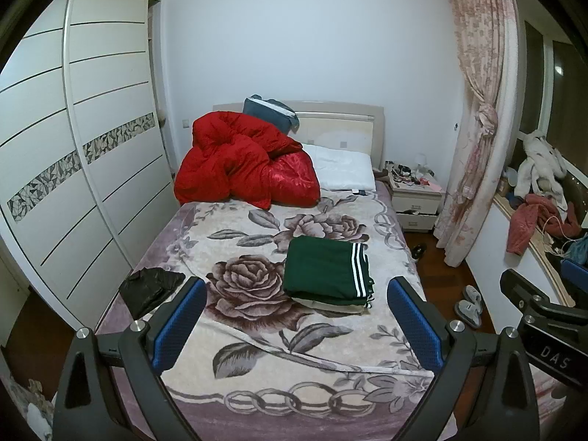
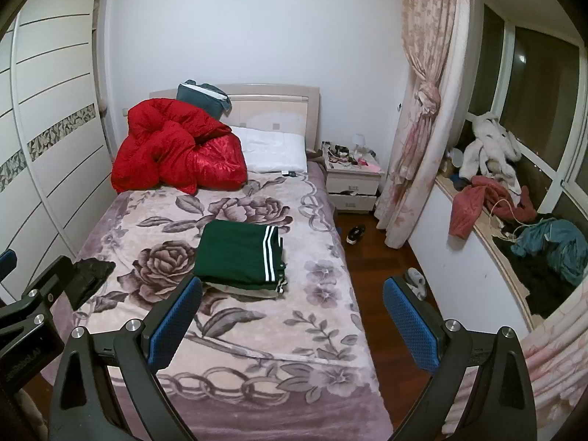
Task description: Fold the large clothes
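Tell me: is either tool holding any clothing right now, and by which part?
Nothing is held. The left tool and right tool are both open and empty, above the bed; the folded dark green garment with white stripes lies untouched.

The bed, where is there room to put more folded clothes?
Free: the blanket between the green folded stack and the foot edge. Crowded: the head end, under the red quilt and pillow.

My pads (image 1: 180,325) are dimpled blue rubber on matt black plastic. The blanket (image 1: 257,330) looks plush; the green garment (image 1: 323,268) is matt knit, the red quilt (image 1: 239,161) glossy.
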